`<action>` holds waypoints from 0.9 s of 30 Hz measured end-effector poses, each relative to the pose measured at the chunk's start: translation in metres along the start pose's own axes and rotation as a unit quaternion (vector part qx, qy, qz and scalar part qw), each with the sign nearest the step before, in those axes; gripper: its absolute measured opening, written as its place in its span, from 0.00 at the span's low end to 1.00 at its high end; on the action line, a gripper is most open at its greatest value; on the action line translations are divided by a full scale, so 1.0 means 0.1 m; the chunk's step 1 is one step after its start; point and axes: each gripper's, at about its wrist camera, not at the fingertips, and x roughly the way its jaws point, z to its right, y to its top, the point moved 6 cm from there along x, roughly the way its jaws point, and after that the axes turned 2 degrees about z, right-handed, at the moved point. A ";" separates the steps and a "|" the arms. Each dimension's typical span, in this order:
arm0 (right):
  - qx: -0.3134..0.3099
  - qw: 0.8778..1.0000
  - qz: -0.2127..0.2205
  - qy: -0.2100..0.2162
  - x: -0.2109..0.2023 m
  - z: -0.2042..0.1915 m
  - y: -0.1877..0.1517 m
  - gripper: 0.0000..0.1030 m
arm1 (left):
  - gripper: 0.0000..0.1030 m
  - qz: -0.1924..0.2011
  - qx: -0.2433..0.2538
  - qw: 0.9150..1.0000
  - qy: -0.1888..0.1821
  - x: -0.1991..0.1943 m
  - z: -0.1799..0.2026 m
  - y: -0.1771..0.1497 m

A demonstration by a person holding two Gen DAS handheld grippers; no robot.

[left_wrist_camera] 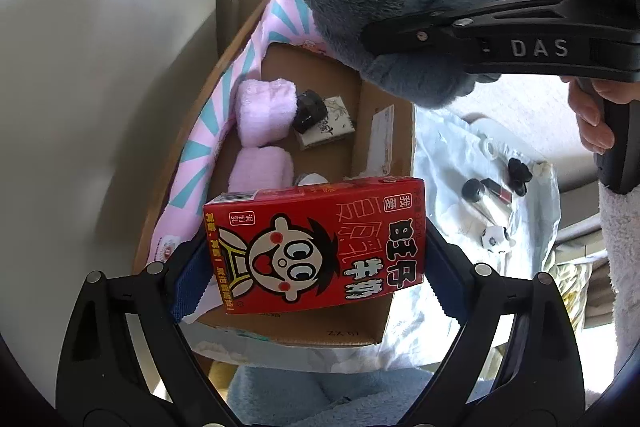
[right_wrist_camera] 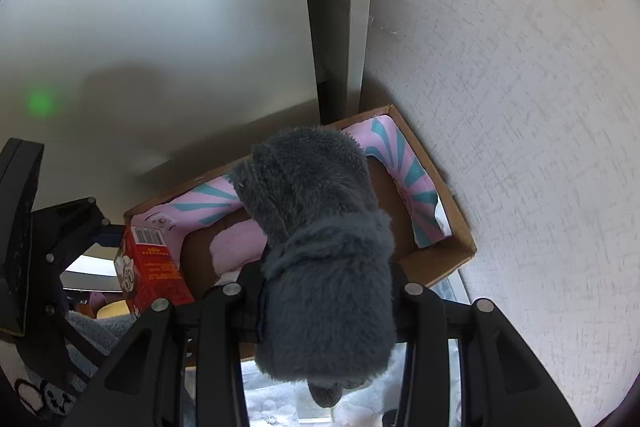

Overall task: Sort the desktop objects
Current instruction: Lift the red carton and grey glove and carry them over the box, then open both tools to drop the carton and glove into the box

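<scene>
Left wrist view only: inside of the cardboard box (left_wrist_camera: 384, 131) laid open, with 2 pink fluffy rolls (left_wrist_camera: 264, 115) against the pink-and-teal striped cloth (left_wrist_camera: 224, 107) lining its far-left wall, a small black cap-like thing (left_wrist_camera: 310, 111) leaning on a little printed white box (left_wrist_camera: 326, 125) near the middle of the floor. Also only here: a crinkled translucent plastic sheet (left_wrist_camera: 440, 155) just beside the box's right wall, carrying small tubes and black-and-white trinkets (left_wrist_camera: 492, 199), too small to name. A bare hand (left_wrist_camera: 592, 119) on the right gripper's handle at the right edge.

Right wrist view only: rough textured white wall (right_wrist_camera: 520, 107) touching the box's far-right corner, a smooth grey panel to the left.

Left gripper (left_wrist_camera: 316, 267) clamped, jaws wide, on a red milk carton (left_wrist_camera: 316, 243): flat-sided, glossy, cartoon face printed, held over the box's near edge, blue ribbed pads on both narrow sides.

Right gripper (right_wrist_camera: 326, 303) clamped on a grey plush toy (right_wrist_camera: 320, 247): soft, long-piled, lumpy, squeezed at its middle, hanging above the box's far end.
</scene>
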 end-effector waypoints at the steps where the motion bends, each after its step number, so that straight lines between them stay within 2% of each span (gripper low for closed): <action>1: 0.001 1.000 -0.001 0.000 0.04 -0.01 0.05 0.35 | 0.89 0.001 -0.002 1.000 -0.001 0.00 -0.01 0.00; 13: 0.002 1.000 -0.007 0.001 0.05 -0.06 0.09 0.35 | 0.89 -0.011 -0.008 1.000 0.008 0.12 -0.08 -0.04; 15: 0.006 1.000 -0.010 0.004 0.08 -0.04 0.09 0.41 | 0.89 -0.015 -0.006 1.000 -0.003 0.15 -0.07 -0.04; 17: 0.021 0.999 -0.021 0.012 0.15 -0.01 0.09 0.49 | 1.00 -0.019 -0.001 1.000 0.002 0.16 -0.05 -0.06; 18: 0.033 0.999 -0.026 0.011 0.19 0.01 0.09 0.52 | 1.00 -0.022 0.003 1.000 0.009 0.17 -0.05 -0.07; 21: 0.046 0.999 -0.025 -0.004 0.20 0.04 0.09 0.72 | 1.00 -0.013 0.012 1.000 0.005 0.17 -0.02 -0.09; 23: 0.047 0.999 -0.003 -0.017 0.11 0.05 0.12 0.98 | 1.00 0.008 0.013 1.000 0.014 0.13 -0.03 -0.08; 27: 0.056 0.998 0.006 -0.032 0.02 0.11 0.12 1.00 | 1.00 0.007 0.006 1.000 0.017 0.12 -0.05 -0.05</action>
